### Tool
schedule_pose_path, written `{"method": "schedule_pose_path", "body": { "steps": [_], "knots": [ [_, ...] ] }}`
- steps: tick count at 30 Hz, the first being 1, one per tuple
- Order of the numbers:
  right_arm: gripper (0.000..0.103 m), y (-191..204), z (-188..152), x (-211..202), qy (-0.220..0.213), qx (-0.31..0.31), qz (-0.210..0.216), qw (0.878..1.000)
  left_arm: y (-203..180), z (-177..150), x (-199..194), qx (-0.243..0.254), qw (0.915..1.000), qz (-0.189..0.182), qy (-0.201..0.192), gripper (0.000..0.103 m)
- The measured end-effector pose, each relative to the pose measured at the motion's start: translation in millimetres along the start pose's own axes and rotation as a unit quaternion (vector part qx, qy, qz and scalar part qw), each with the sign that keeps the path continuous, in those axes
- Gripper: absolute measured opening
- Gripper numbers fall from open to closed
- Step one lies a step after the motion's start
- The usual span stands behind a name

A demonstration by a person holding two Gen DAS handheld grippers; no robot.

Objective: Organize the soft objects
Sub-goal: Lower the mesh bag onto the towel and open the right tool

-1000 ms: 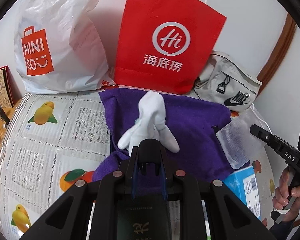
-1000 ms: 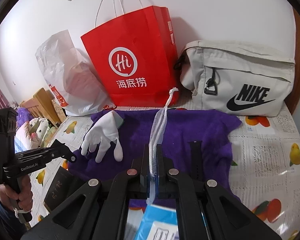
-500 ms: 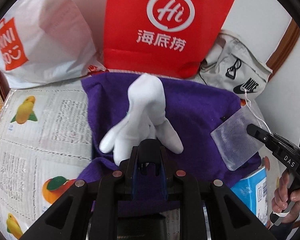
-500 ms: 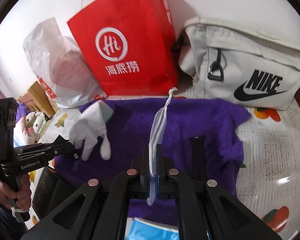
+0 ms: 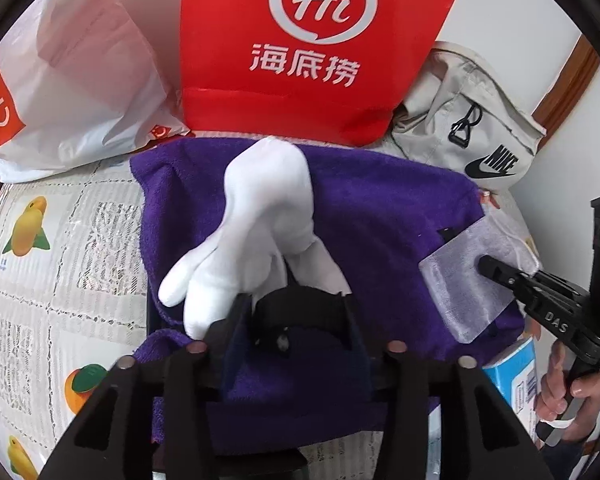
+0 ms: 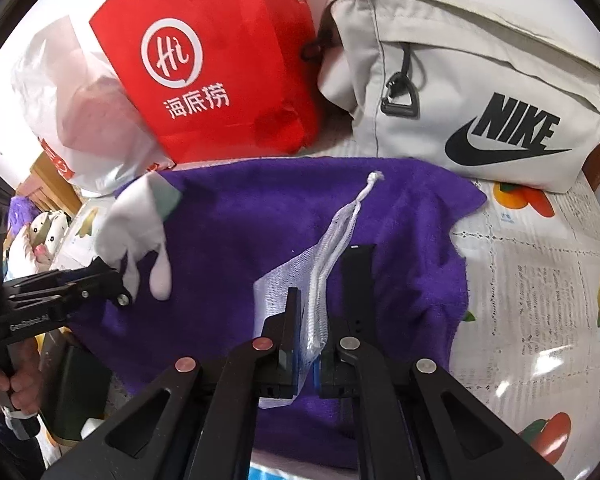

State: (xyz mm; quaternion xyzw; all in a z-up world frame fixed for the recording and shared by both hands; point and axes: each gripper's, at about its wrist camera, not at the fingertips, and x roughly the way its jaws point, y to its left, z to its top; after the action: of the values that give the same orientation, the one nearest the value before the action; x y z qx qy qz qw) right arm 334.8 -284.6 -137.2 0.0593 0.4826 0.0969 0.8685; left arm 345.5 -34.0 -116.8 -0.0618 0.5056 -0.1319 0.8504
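A purple towel [image 5: 380, 216] lies spread on the table; it also shows in the right wrist view [image 6: 236, 232]. A white glove [image 5: 260, 216] lies on it, its fingers between the parted jaws of my left gripper [image 5: 296, 308], which is open. From the right wrist view the glove [image 6: 136, 228] sits at the towel's left edge at the left gripper's tips [image 6: 116, 280]. My right gripper [image 6: 316, 300] has opened, and a white mesh drawstring pouch [image 6: 320, 256] lies loose between its jaws on the towel. The pouch [image 5: 472, 276] also shows in the left wrist view at the right gripper's tip [image 5: 488, 268].
A red paper bag [image 5: 320, 40], a white Miniso plastic bag [image 5: 72, 80] and a beige Nike bag [image 6: 480, 92] stand against the wall behind the towel. A blue box [image 5: 512, 380] lies at the towel's near right. A fruit-print tablecloth [image 6: 540, 280] covers the table.
Both grippers moved forward and down over the towel, then opened. The glove and the mesh pouch, gripped before, now rest on the towel between parted jaws.
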Motion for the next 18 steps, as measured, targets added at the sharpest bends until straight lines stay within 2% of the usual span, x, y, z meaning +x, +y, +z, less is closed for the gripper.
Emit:
{"method": "schedule_pose_path", "body": {
  "steps": [1,4,6,9,18],
  "knots": [
    [0.011,-1.1,0.4,0.4,0.000,0.000,-0.003,1.000,-1.1,0.3,-0.4,0.001,1.0000,-0.002,0.000,0.050],
    [0.029,-4.3,0.0,-1.2,-0.001,-0.005,-0.012,1.000,-3.6,0.1,-3.1,0.004,1.0000,-0.004,-0.003,0.055],
    [0.045,-4.0,-0.3,-5.0,-0.007,-0.012,-0.025,1.000,-5.5,-0.3,-5.0,0.006,1.0000,-0.006,-0.002,0.063],
    [0.060,-3.8,-1.4,-12.3,-0.016,-0.020,-0.036,0.999,-8.2,-2.9,-10.9,0.008,0.9999,-0.003,-0.006,0.068],
    [0.064,1.7,-11.2,-31.3,-0.020,-0.014,-0.037,0.999,-10.9,-11.6,-31.6,0.012,0.9995,0.026,-0.015,0.075]
  ]
}}
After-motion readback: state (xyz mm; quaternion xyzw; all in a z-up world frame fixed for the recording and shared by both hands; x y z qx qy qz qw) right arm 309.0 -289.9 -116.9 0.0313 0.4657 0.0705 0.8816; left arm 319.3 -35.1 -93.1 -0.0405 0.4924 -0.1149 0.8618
